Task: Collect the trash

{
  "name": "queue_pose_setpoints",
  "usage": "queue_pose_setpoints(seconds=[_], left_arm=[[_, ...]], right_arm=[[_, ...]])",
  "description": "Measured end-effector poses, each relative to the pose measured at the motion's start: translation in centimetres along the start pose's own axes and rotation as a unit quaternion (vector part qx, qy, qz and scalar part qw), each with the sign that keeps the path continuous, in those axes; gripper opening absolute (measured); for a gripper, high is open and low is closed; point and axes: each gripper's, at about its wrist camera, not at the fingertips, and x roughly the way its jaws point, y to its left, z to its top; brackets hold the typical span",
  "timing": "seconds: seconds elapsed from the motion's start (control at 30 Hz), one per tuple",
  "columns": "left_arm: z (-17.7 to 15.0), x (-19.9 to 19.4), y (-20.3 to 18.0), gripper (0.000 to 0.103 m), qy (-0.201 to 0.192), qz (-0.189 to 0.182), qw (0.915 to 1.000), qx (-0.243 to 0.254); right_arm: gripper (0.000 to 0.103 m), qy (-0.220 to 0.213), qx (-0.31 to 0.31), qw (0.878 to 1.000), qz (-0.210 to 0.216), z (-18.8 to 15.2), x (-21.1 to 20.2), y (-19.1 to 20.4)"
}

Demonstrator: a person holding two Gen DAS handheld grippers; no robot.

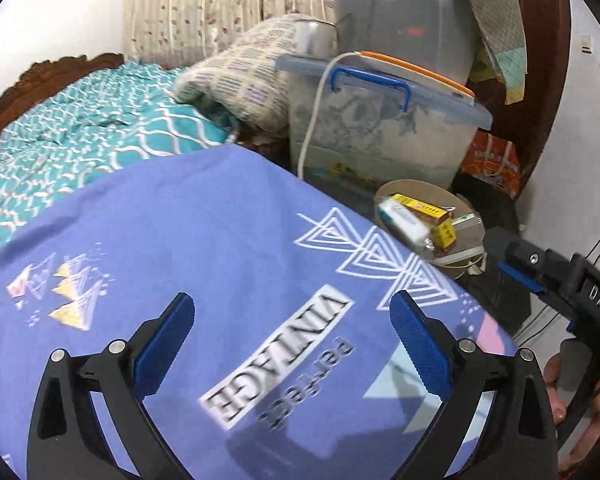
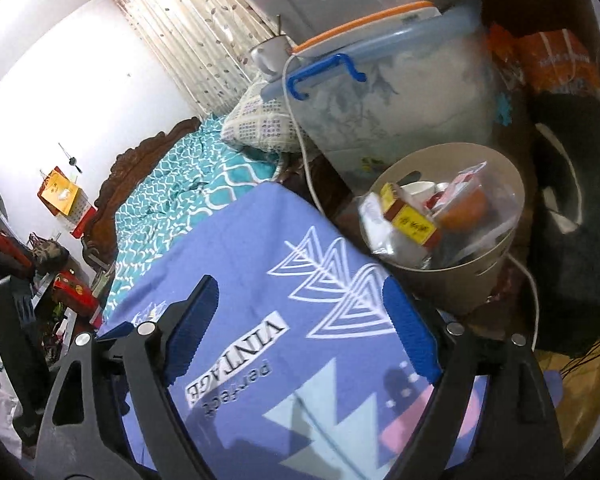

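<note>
A round beige trash bin stands just past the far right corner of a table covered with a purple printed cloth. It holds a yellow-and-red carton, a clear plastic bag and other wrappers. The bin also shows in the left wrist view with the carton inside. My left gripper is open and empty over the cloth. My right gripper is open and empty over the cloth, near the bin. The right gripper also shows at the right edge of the left wrist view.
A clear storage box with a blue handle stands behind the bin, with a white cable hanging down its front. A bed with a teal patterned cover and a pillow lies to the left. An orange bag and dark bags stand to the right.
</note>
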Motion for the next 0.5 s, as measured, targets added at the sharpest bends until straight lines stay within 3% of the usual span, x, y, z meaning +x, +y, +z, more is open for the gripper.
queue_pose_setpoints(seconds=[0.13,0.23,0.5], left_arm=[[-0.7,-1.8,0.6,0.094,-0.015,0.021,0.9997,0.005],[-1.1,-3.0,1.0,0.094,-0.025,0.031,0.9992,0.009],[-1.6,-4.9,2.1,0.094,-0.041,0.052,0.9978,0.006]], right_arm=[[0.092,-0.007,-0.012,1.0,-0.001,-0.6,-0.8,1.7],[0.1,-0.024,-0.026,0.999,-0.025,-0.9,-1.7,3.0],[0.1,-0.072,-0.042,0.994,-0.074,-1.8,-4.2,5.2]])
